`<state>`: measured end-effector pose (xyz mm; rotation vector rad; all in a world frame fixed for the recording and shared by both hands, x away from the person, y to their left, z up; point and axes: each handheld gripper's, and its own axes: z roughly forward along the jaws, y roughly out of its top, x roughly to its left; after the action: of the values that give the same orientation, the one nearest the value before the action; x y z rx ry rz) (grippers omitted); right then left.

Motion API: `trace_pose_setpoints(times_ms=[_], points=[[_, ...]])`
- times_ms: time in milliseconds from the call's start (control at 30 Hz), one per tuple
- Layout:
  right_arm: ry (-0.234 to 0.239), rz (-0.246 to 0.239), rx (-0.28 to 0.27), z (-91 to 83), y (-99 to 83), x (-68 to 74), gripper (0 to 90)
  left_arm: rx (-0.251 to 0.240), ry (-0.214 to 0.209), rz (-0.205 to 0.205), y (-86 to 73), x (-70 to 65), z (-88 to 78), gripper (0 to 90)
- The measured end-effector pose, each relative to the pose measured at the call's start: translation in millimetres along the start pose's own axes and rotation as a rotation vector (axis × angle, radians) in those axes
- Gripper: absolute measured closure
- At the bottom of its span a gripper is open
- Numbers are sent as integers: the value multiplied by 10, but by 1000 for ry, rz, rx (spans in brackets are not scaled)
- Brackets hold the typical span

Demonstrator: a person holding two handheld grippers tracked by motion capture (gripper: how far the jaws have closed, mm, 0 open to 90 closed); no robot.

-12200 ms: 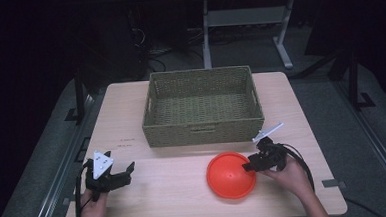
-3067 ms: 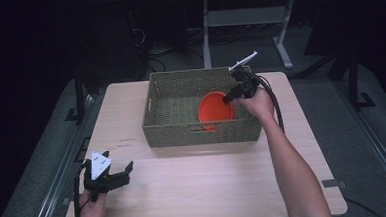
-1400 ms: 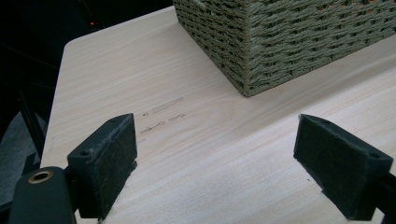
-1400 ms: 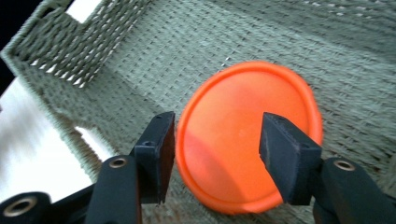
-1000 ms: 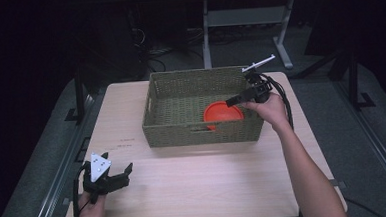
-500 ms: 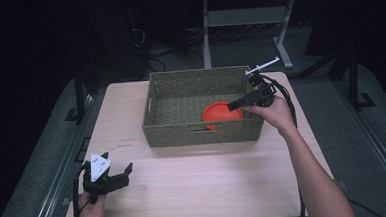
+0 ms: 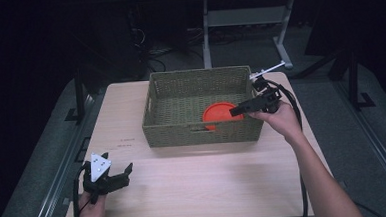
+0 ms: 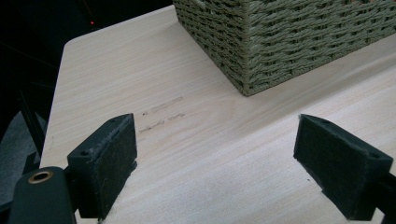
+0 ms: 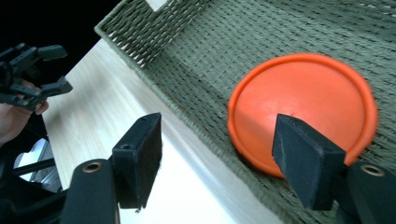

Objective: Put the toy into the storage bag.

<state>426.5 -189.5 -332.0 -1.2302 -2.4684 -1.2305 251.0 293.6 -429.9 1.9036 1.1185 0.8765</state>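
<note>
The orange plate is lying flat on the floor of the woven basket, toward its right front corner, in the high view. Twelve seconds back it was sitting on the bare table in front of the basket with the right gripper at its edge; three seconds back it was being held tilted inside the basket; now it is resting level and nothing is holding it. The right gripper is hovering over the basket's right rim, its tips pointing left toward the plate, and it is sitting a little farther right than half a second ago. Its jaws have just been opening, with no thing clamped between them. The left gripper is resting at the table's near left corner, in the same place as in every earlier frame, jaws spread.

In the left gripper view, the two black pads are standing wide apart over bare wood, nothing between them, with a corner of the basket ahead and well apart.

In the right gripper view, the jaws are standing open astride the basket's wall: one pad is hanging over the table outside it, the other over the plate inside, neither pressing on anything. The left gripper is showing far off at the left edge.
</note>
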Motion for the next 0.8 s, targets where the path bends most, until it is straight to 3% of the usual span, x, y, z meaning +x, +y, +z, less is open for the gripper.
trace_pose_setpoints(times_ms=[800], points=[[58, -70, -19, -79, -431, 278, 295, 2, 1, 1, 0, -8, -9, 129]])
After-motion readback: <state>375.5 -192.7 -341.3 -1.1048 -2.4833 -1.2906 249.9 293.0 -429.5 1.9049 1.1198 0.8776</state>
